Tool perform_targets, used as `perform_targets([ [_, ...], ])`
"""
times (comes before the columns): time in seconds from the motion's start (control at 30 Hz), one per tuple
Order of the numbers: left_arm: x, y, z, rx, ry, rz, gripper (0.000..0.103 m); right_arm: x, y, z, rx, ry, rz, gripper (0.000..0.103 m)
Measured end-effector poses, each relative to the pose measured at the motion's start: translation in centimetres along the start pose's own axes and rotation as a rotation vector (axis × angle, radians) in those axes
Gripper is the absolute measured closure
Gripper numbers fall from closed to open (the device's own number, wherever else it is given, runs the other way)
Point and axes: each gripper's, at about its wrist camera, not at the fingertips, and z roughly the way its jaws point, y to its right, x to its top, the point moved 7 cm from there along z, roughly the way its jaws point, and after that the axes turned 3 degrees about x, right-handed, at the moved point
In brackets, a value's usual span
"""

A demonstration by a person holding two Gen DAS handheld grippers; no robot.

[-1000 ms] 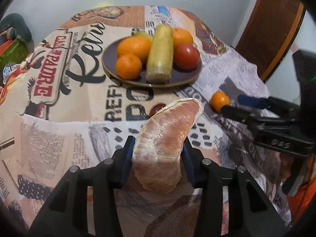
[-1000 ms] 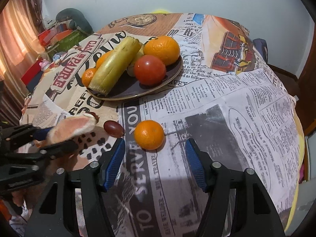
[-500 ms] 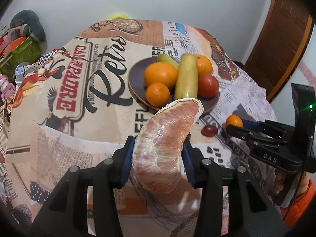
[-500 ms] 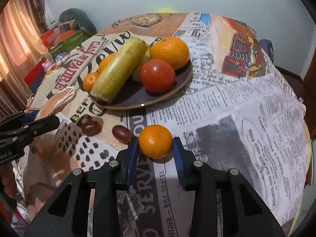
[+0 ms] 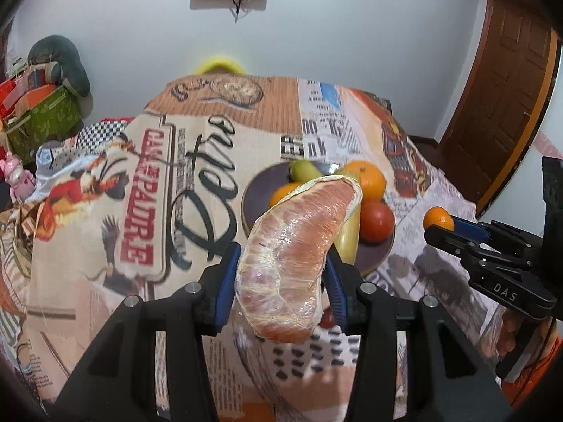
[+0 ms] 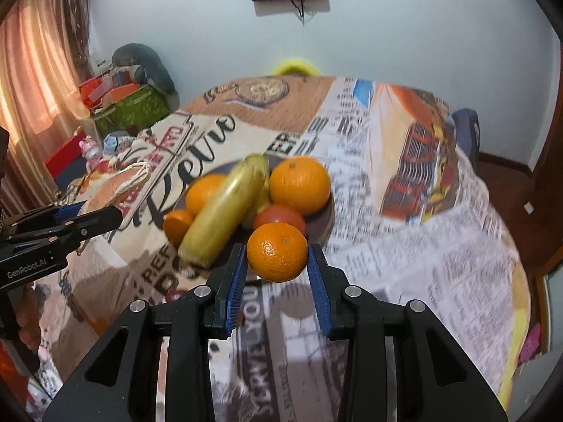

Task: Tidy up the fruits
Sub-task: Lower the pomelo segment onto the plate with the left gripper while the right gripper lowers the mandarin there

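While my left gripper [image 5: 279, 281] clamps the peeled pomelo segment [image 5: 295, 263] above the tablecloth [image 5: 105, 281], my right gripper [image 6: 277, 277] pinches a small mandarin [image 6: 277, 251]. Both hang in the air just short of the dark plate [image 6: 322, 225] of fruit.

- evenly bright indoors, with warm orange glow through the curtain [image 6: 31, 70] at far left of the right wrist view.
- motion-blurred on the tablecloth [image 6: 404, 211] print and the plate [image 6: 325, 225] fruit.
- soft shadows on the cloth beneath both grippers.
- strongly bent and vignetted black at the fisheye edges.
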Motion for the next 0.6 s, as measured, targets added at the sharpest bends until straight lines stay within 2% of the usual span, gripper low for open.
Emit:
perform_targets([
  [0.3, 2.9, 0.1, 1.9, 0.002, 0.023, 0.007, 0.058, 2.6, 0.1, 0.7, 0.0, 0.041, -0.019, 0.071],
  [0.6, 4.6, -1.1, 5.8, 0.011, -0.007, -0.022, 0.058, 4.1, 0.5, 3.0, 0.003, 0.036, -0.026, 0.071],
])
